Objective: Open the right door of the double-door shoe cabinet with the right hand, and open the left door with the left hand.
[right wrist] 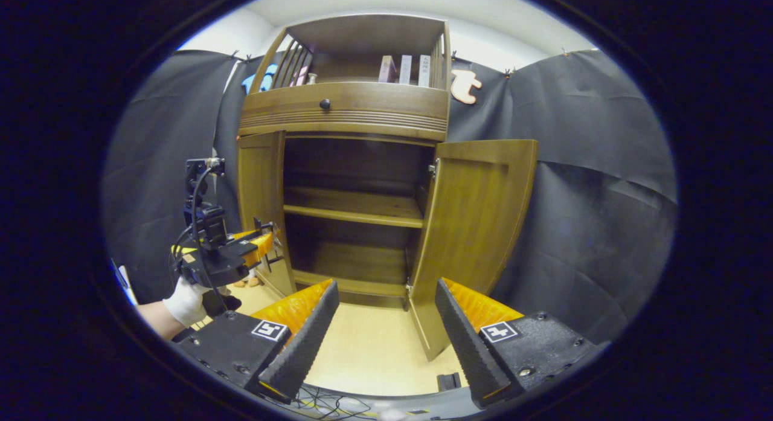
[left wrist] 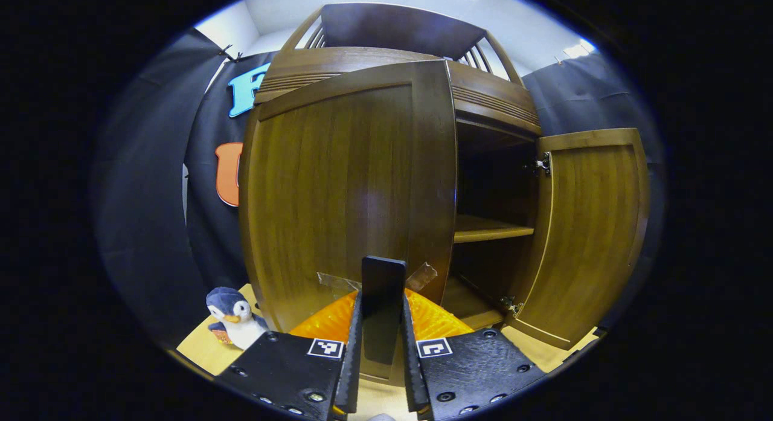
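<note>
Left gripper (left wrist: 382,324) is clamped on the left door's handle (left wrist: 383,306) at 6 o'clock, right gripper (right wrist: 386,330) is held open, right door (right wrist: 477,228) is swung wide; slippage is risked if pulled off-arc.

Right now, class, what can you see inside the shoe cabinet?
Inside the cabinet are a bare shelf and a bare bottom board. The left door, partly open, covers its left edge, so that part cannot be judged.

Staged booth, black cloth walls (right wrist: 580,185), wooden shoe cabinet (right wrist: 344,116), perhaps indoors
</note>
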A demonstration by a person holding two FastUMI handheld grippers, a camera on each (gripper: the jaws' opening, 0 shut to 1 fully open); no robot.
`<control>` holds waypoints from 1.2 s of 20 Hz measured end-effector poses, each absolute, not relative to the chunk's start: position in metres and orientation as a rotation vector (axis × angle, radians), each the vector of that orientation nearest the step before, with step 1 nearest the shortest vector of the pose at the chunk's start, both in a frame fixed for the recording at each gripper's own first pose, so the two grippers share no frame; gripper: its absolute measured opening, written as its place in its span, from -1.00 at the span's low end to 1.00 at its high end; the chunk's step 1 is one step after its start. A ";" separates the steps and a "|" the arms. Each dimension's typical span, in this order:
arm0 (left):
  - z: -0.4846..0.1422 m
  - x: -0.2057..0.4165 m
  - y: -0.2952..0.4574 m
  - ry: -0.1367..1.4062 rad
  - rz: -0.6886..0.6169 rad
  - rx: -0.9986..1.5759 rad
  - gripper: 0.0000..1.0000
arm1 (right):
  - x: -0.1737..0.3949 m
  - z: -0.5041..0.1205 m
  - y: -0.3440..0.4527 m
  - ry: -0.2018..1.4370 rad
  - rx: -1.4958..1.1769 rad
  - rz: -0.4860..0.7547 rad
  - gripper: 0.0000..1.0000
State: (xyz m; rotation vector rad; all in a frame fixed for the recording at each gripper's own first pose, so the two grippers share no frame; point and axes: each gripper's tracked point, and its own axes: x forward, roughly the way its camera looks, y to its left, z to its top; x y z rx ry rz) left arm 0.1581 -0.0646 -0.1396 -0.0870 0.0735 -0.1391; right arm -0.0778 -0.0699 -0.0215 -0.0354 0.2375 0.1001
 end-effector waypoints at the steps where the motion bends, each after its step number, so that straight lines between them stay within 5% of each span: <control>1: -0.140 0.154 -0.062 0.076 -0.135 -0.082 -0.40 | -0.078 -0.021 -0.069 0.234 -0.034 0.109 1.00; 3: -0.140 0.142 -0.054 0.078 -0.137 -0.083 -0.23 | -0.077 -0.021 -0.064 0.230 -0.034 0.131 1.00; 4: -0.140 0.140 -0.056 0.075 -0.141 -0.086 -0.41 | -0.076 -0.020 -0.062 0.229 -0.036 0.142 1.00; 6: -0.142 0.132 -0.060 0.061 -0.179 -0.066 -0.41 | -0.074 -0.019 -0.058 0.225 -0.039 0.161 1.00; 9: -0.140 0.134 -0.037 0.049 -0.091 -0.013 -1.00 | -0.073 -0.018 -0.054 0.220 -0.034 0.190 1.00; 19: -0.158 0.198 -0.061 0.115 -0.061 -0.065 -0.84 | -0.064 -0.023 -0.065 0.251 -0.033 0.189 1.00; 24: -0.147 0.238 -0.081 0.094 -0.075 -0.047 0.56 | -0.055 -0.025 -0.078 0.269 -0.019 0.144 1.00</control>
